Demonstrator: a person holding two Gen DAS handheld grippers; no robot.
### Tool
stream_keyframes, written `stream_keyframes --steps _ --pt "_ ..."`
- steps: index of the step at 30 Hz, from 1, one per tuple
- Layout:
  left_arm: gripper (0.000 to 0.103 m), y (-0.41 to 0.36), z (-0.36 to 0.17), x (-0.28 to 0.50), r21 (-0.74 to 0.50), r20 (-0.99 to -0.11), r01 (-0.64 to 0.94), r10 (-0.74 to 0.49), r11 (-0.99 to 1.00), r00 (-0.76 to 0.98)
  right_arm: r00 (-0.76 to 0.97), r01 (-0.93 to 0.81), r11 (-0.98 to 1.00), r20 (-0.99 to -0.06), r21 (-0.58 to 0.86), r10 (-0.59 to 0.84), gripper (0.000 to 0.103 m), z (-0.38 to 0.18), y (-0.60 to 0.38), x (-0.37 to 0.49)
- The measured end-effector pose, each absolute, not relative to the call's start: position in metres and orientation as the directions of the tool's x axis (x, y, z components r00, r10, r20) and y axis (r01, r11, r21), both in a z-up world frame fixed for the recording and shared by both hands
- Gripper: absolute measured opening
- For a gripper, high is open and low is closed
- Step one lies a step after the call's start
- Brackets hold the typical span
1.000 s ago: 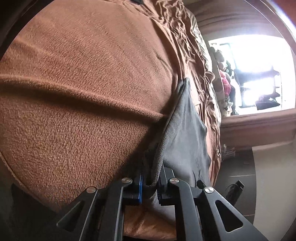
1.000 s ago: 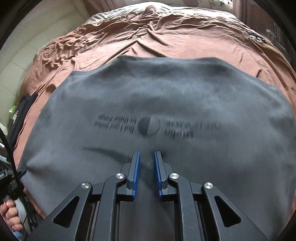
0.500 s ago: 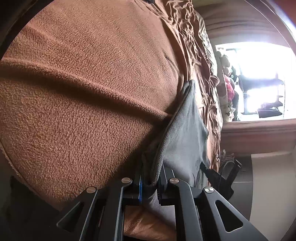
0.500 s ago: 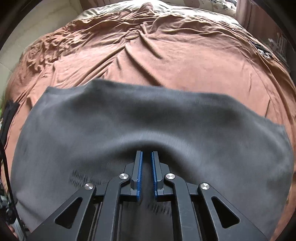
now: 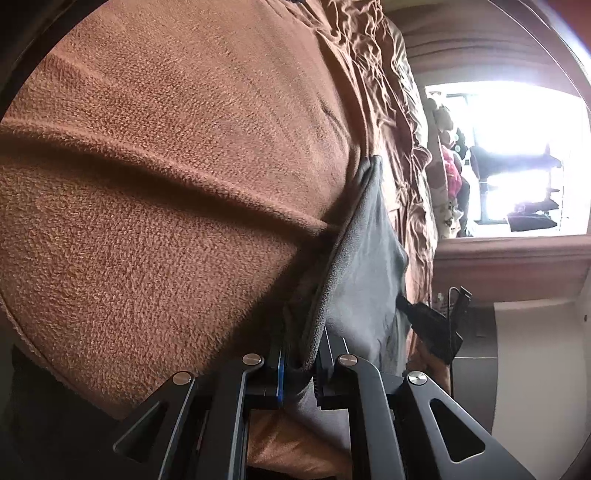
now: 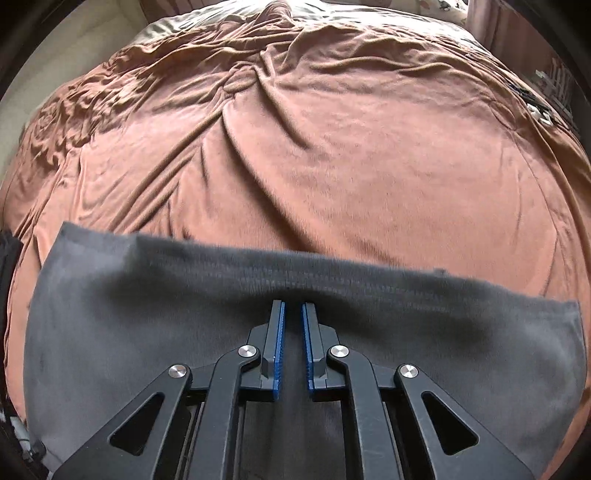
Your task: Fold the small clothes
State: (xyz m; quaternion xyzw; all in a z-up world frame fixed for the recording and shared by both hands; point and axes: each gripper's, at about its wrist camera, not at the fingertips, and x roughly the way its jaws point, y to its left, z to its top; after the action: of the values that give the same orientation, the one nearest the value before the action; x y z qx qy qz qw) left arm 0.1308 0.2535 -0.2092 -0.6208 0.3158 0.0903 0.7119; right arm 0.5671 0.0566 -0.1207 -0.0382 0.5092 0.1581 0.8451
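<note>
A dark grey garment (image 6: 147, 314) lies on a brown fleece blanket (image 6: 314, 147) that covers a bed. Its far edge is a straight fold running across the right wrist view. My right gripper (image 6: 293, 306) sits over the middle of that fold, pointing steeply down, its blue pads (image 6: 280, 332) drawn close with grey cloth between them. In the left wrist view the garment (image 5: 365, 280) appears edge-on against the blanket (image 5: 166, 166). My left gripper (image 5: 299, 363) is shut on a bunched edge of it, low over the blanket.
A bright window (image 5: 517, 155) and soft toys (image 5: 450, 173) lie beyond the bed in the left wrist view. A black object (image 5: 432, 325) pokes out beside the garment. Pale pillows (image 6: 369, 7) line the bed's far end, and a cream wall (image 6: 92, 33) runs along the left.
The right gripper has pulled back toward the near edge and its jaws have narrowed. The garment's far fold came closer and its printed lettering went out of sight. The left gripper kept still.
</note>
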Motion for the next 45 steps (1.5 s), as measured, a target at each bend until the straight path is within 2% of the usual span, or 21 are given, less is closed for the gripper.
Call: stream_keyframes --steps 8,20,33,45 --pt "0.009 0.253 -0.186 0.136 -0.894 -0.447 -0.404 -0.320 0.193 0.835 0.445 -0.347 0.919 -0.831 0.184 0.335 0.006 -0.092 0.035 0.512" --pt "0.008 0.238 -0.136 0.162 -0.940 -0.319 -0.238 -0.386 0.243 0.865 0.347 -0.422 0.867 -0.837 0.264 0.423 0.006 -0.094 0.006 0.418" --pt "0.008 0.222 -0.093 0.190 -0.942 -0.276 -0.155 -0.424 0.298 0.863 0.311 -0.461 0.828 -0.816 0.318 0.486 0.004 -0.118 -0.022 0.334" --pt "0.008 0.205 -0.059 0.219 -0.935 -0.260 -0.100 -0.465 0.341 0.846 0.306 -0.434 0.816 -0.790 0.381 0.532 0.004 -0.134 -0.038 0.300"
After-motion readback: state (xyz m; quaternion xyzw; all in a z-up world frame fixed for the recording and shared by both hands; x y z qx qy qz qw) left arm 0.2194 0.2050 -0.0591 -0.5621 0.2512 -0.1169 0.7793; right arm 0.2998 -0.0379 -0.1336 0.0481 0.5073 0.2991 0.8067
